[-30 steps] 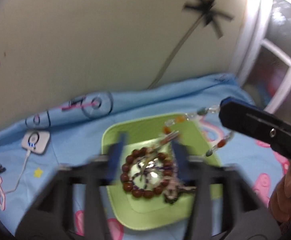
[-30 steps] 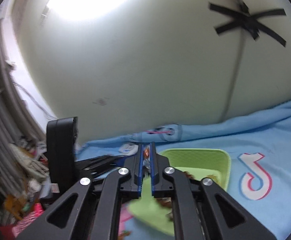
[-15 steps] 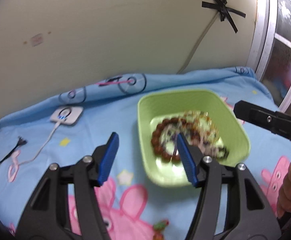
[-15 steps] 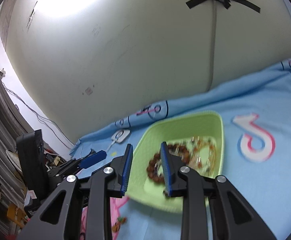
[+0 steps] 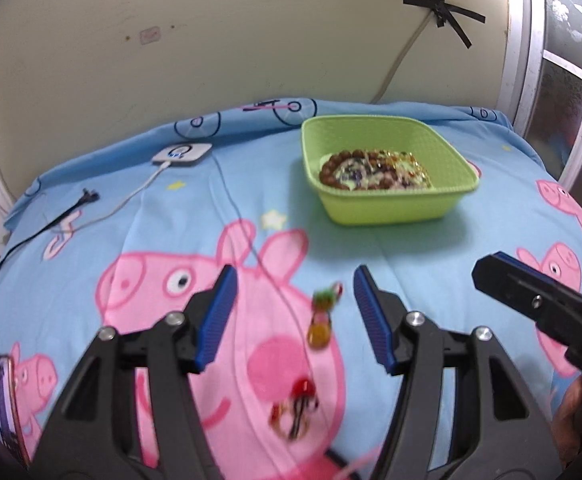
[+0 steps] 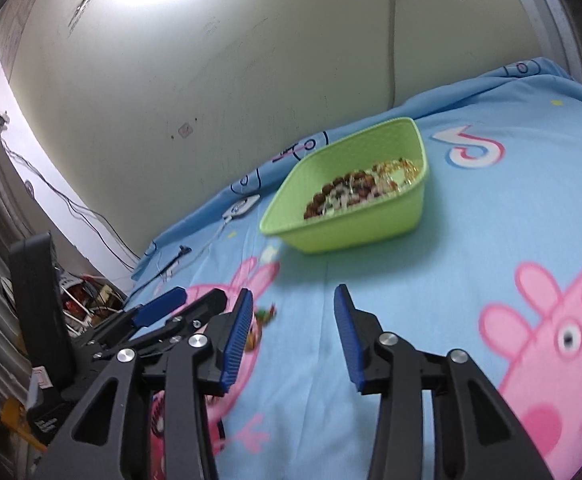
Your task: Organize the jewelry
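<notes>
A green plastic tray [image 5: 391,206] sits on the blue cartoon bedsheet and holds a brown bead bracelet [image 5: 333,166] and other jewelry; it also shows in the right wrist view [image 6: 355,224]. My left gripper [image 5: 293,312] is open and empty, low over the sheet well in front of the tray. A small green and gold charm [image 5: 323,318] lies between its fingers, and a red and gold piece [image 5: 295,408] lies nearer. My right gripper [image 6: 291,332] is open and empty; the charm [image 6: 263,318] lies by its left finger.
A white charging pad [image 5: 181,154] with its cable lies at the back left near the wall. A phone [image 5: 9,396] lies at the sheet's left edge. The right gripper's body [image 5: 543,312] shows at right. Clutter stands beyond the bed's left edge [image 6: 83,300].
Both grippers pulled back from the tray toward the front of the bed. The right gripper opened and released the beaded string into the tray.
</notes>
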The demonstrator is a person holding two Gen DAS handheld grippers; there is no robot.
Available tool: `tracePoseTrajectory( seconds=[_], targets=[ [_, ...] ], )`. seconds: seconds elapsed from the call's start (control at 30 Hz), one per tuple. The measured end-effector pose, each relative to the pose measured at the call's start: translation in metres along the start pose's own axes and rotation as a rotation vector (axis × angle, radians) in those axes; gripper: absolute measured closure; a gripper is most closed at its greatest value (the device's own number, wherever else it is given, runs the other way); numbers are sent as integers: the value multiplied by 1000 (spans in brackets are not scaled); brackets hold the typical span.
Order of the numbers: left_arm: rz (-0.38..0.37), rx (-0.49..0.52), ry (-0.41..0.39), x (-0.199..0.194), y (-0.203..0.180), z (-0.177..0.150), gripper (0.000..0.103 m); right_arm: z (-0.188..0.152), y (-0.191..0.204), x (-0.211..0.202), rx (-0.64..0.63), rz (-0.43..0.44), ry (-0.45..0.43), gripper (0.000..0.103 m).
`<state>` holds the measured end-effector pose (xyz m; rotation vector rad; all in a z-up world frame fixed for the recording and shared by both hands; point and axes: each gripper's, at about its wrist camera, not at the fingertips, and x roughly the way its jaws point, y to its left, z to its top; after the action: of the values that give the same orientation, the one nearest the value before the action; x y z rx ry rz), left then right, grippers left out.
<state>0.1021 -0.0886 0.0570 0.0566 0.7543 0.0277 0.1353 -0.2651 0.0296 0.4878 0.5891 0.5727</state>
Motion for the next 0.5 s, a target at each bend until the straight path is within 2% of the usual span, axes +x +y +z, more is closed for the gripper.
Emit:
tracePoseTrajectory(
  seconds=[0.13,0.47,0.5],
  targets=[
    [1,-23,-5,-14,6,-19,42,-22,2,-8,16,-22,5,79],
    [20,-51,-42,-31,7,-52,41,-50,-5,-7,8,-90,-9,79],
    [28,-45,-45,-31,6,-54,41,-50,-4,-10,5,-88,-31,79]
  ],
)
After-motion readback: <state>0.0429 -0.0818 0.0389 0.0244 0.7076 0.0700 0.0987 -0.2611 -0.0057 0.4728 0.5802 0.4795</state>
